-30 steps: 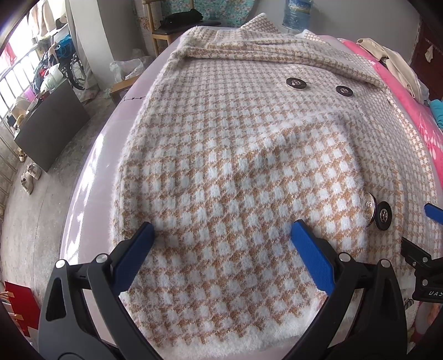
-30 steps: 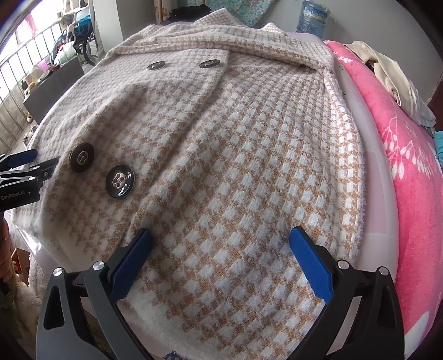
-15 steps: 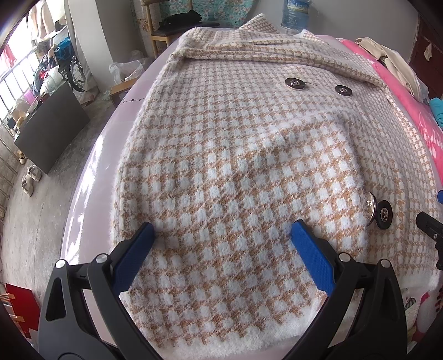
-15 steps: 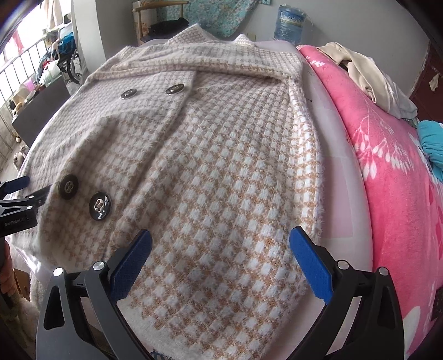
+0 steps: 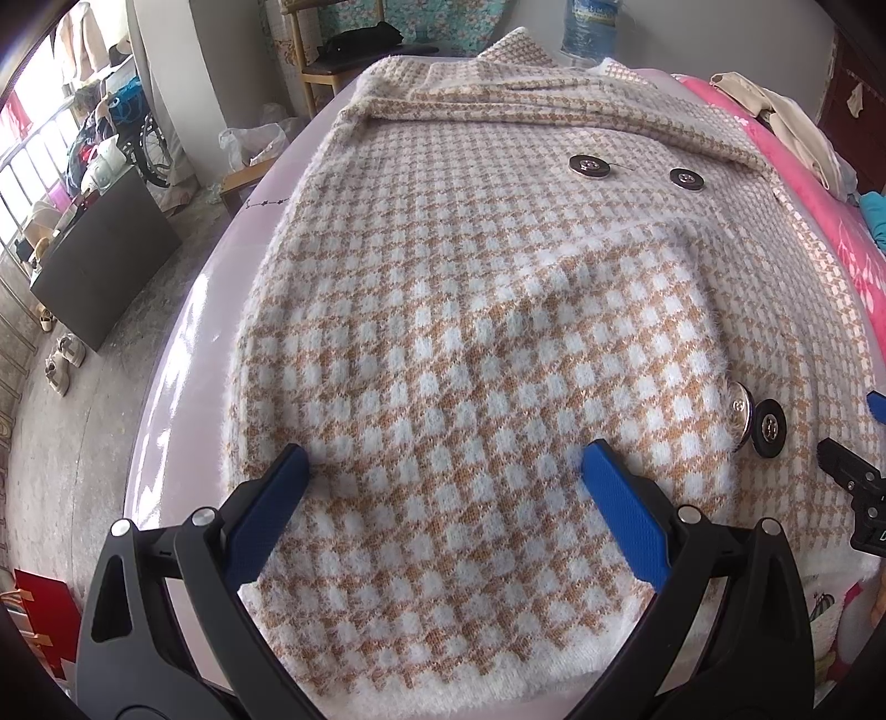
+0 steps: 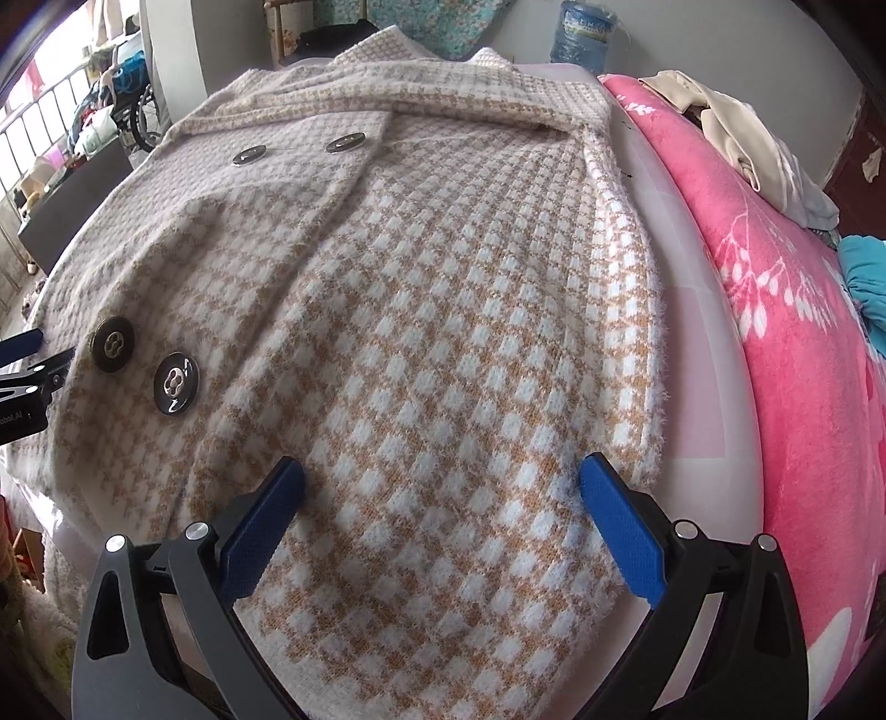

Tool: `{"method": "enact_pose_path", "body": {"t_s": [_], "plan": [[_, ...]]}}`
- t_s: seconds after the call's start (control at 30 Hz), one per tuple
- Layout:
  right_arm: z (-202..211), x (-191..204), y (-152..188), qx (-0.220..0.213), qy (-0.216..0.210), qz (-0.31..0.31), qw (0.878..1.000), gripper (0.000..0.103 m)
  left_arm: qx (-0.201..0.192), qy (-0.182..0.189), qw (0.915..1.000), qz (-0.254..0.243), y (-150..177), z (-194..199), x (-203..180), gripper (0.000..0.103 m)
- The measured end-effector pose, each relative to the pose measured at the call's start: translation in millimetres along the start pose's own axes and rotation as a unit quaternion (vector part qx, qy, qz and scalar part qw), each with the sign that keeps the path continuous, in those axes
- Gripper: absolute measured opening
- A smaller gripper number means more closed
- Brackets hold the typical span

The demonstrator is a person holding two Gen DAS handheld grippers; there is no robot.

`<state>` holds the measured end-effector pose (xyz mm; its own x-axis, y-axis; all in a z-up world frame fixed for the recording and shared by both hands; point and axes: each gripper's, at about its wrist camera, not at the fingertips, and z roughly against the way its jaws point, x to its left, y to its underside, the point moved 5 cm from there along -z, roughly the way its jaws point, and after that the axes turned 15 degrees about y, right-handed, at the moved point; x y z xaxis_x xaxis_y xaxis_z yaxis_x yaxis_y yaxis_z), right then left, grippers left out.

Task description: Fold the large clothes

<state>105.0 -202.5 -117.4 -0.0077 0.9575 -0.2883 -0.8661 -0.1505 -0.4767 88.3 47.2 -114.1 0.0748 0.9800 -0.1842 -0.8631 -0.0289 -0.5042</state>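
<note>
A fuzzy tan-and-white houndstooth coat (image 5: 470, 310) lies spread front-up on a pale pink table, collar at the far end, large dark buttons (image 5: 767, 426) near the front flap. It also shows in the right wrist view (image 6: 443, 332). My left gripper (image 5: 443, 471) is open, its blue pads over the near hem on the coat's left half. My right gripper (image 6: 440, 476) is open over the hem on the coat's right half, near the side edge. Neither holds cloth. The right gripper's tip (image 5: 853, 482) shows at the left view's right edge.
The table edge (image 5: 183, 343) runs along the left, with floor, shoes and a dark cabinet (image 5: 105, 260) beyond. A pink floral blanket (image 6: 803, 332) lies to the right with beige clothes (image 6: 736, 138) on it. A water bottle (image 6: 581, 33) stands at the far end.
The right gripper rose and pulled back half a second ago, then came down closer over the right hem. The left gripper has barely moved. Both stay open.
</note>
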Motion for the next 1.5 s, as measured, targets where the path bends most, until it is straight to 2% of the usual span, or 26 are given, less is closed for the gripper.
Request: {"method": "enact_pose_path", "body": {"t_s": [0.87, 1.13, 1.27, 1.5], "plan": [[-1, -2, 2, -0.002, -0.004, -0.005, 1.000, 0.097, -0.008, -0.001, 0.9999, -0.007, 2, 1, -2, 0.096], [-1, -3, 4, -0.002, -0.005, -0.006, 1.000, 0.097, -0.018, 0.027, 0.9993, -0.020, 3, 9, 6, 0.096], [0, -2, 4, -0.008, -0.006, -0.008, 1.000, 0.097, -0.039, 0.027, 0.9987, -0.020, 5, 23, 16, 0.096], [0, 0, 5, -0.012, -0.009, -0.009, 1.000, 0.097, -0.053, 0.060, 0.9967, 0.008, 23, 50, 47, 0.095]]}}
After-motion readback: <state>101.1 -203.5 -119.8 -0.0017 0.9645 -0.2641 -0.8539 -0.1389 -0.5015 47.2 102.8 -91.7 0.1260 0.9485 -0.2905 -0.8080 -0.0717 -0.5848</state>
